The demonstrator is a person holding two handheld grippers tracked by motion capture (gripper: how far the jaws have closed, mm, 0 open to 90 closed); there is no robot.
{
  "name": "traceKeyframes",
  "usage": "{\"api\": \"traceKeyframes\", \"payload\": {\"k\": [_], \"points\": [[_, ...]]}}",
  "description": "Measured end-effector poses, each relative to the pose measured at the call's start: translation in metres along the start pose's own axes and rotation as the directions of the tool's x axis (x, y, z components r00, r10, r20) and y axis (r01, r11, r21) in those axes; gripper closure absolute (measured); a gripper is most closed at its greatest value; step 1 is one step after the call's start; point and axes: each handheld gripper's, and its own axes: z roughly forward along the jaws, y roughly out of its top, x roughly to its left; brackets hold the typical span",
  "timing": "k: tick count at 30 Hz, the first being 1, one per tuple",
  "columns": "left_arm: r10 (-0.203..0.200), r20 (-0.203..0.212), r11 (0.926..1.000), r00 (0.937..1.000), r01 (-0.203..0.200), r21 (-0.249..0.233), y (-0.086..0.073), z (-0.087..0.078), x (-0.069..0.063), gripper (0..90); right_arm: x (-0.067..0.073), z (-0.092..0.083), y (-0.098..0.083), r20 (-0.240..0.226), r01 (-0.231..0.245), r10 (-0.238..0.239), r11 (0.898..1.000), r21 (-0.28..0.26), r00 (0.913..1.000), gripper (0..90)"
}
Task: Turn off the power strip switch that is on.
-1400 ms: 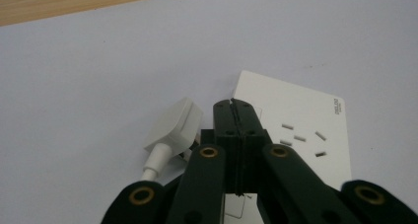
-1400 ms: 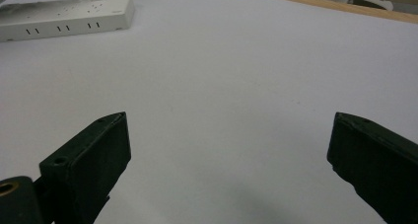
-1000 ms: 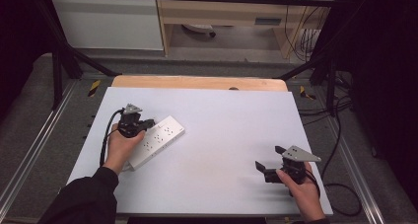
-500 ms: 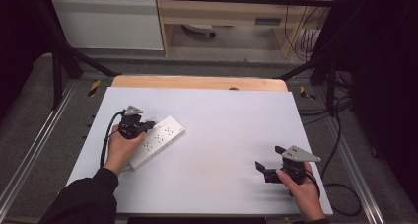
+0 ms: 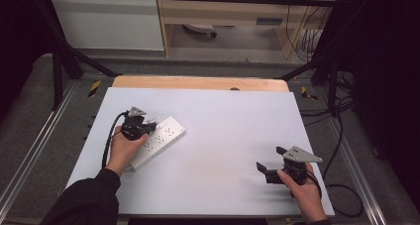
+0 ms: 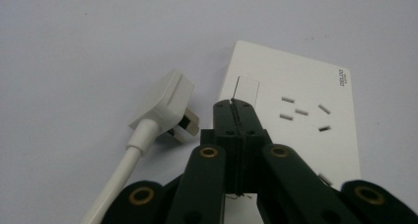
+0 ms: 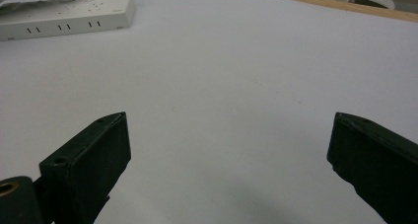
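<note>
Lying just L of closed left tool: white plug.

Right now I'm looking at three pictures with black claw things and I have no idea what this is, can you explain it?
A person sits at a white table, holding a hand tool with two black jaws in each hand. One picture looks down from above; the other two come from cameras riding on each tool. The left gripper has its jaws closed over a white power strip, beside a loose white plug. The right gripper rests with jaws wide apart, holding nothing.
</note>
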Motion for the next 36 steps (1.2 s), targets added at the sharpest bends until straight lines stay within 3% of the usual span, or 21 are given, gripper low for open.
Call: {"api": "traceKeyframes", "payload": {"k": [36], "points": [[0.002, 0.007, 0.9999, 1.0, -0.002, 0.014, 0.0005, 0.0019, 0.0003, 90.0, 0.0002, 0.0008, -0.0003, -0.004, 0.01, -0.01, 1.0, 0.006, 0.9999, 3.3]]}}
